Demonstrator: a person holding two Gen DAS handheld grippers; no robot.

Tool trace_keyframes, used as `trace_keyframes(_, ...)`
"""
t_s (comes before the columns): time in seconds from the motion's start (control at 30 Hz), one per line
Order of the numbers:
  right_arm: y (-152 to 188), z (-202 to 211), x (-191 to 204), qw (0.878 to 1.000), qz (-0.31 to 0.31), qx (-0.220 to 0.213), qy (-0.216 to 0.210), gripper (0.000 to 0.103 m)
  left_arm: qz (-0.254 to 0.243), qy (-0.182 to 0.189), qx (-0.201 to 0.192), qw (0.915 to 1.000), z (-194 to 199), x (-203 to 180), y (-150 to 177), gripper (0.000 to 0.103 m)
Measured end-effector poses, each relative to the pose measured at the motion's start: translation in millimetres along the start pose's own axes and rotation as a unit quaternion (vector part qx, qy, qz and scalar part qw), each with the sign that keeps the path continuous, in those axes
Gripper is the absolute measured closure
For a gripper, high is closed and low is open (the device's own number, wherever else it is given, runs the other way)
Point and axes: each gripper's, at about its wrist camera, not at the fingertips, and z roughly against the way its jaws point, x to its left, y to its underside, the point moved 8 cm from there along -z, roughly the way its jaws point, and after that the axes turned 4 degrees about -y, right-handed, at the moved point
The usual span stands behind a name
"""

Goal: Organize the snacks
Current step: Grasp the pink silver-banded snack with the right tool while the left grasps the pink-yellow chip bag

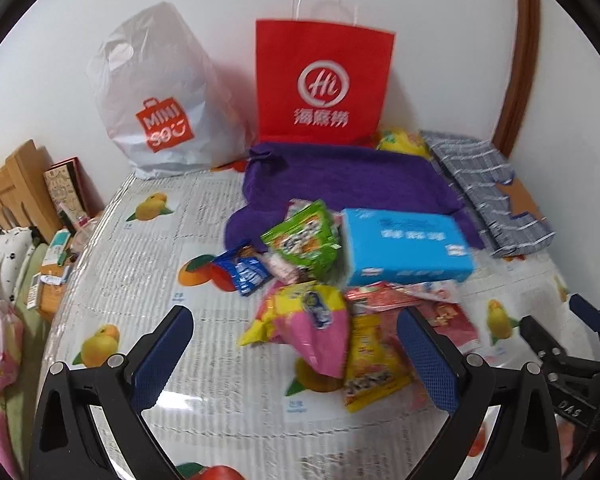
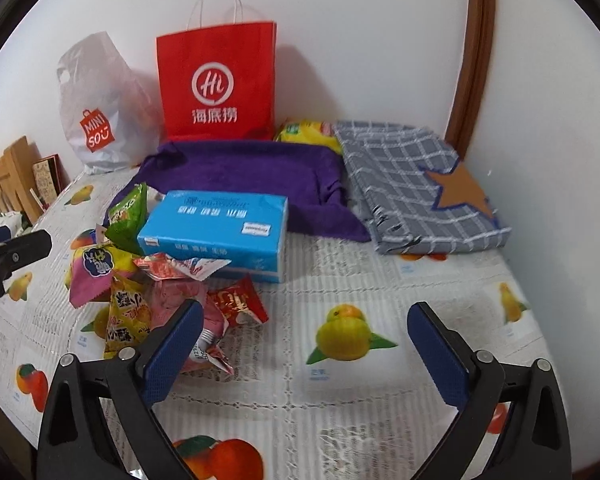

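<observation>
White wall [image 2: 380, 40] fills the upper frame – a brown wooden door frame [image 2: 474, 60] curves down the right. A wooden headboard [image 1: 12, 188] sits at the left edge. The table [image 2: 340, 400] – fruit-print cloth – spans the lower frame under even light.

A: Where is there open room?

B: The tabletop [image 2: 340, 392] in front of the right hand-held gripper [image 2: 306, 344] is bare, out to the right edge.

A: And on the left?

B: A snack pile [image 1: 332, 320] lies between the left hand-held gripper's [image 1: 296, 344] spread fingers. A blue box [image 2: 216, 232] sits just behind it.

A: Further back?

B: A purple cloth [image 2: 252, 168] and checked cloth [image 2: 404, 184] cover the rear. A red bag [image 2: 216, 80] and white bag [image 2: 100, 108] stand upright against the wall, closing that side.
</observation>
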Motion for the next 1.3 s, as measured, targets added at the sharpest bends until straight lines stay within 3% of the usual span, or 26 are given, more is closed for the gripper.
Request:
trace_keyframes(0.27,-1.1,-27.6,22.7,0.996,-0.042,0.035,-0.077,0.003,0.014,0.012,0.013,0.9997,-24.8,20.1,-6.4,0.001)
trace_keyframes(0.43,3.1,-42.8,36.2,0.993,-0.052,0.069,-0.085,0.024,0.023,0.008,0.006,0.9997,-32.1,30.8,-11.9,0.001)
trace_keyframes(0.63,10.0,-52.1,65.2,0.991,-0.014,0.082,-0.108,0.024,0.027,0.026,0.018,0.9991,-43.4,36.1,-10.7,0.001)
trace_keyframes(0.83,34.1,-74.9,80.8,0.986,0.023,0.132,-0.099,0.024,0.039,0.048,0.037,0.9974,-50.7,40.4,-4.4,0.001)
trace_keyframes(0.9,42.0,-80.3,79.7,0.985,0.038,0.144,-0.085,0.033,0.031,0.052,0.036,0.9975,-50.8,36.6,-4.0,0.001)
trace_keyframes(1.3,38.9,-55.5,55.9,0.989,0.059,0.091,-0.095,0.035,-0.007,0.072,0.086,0.9937,-84.8,-0.8,7.5,0.004)
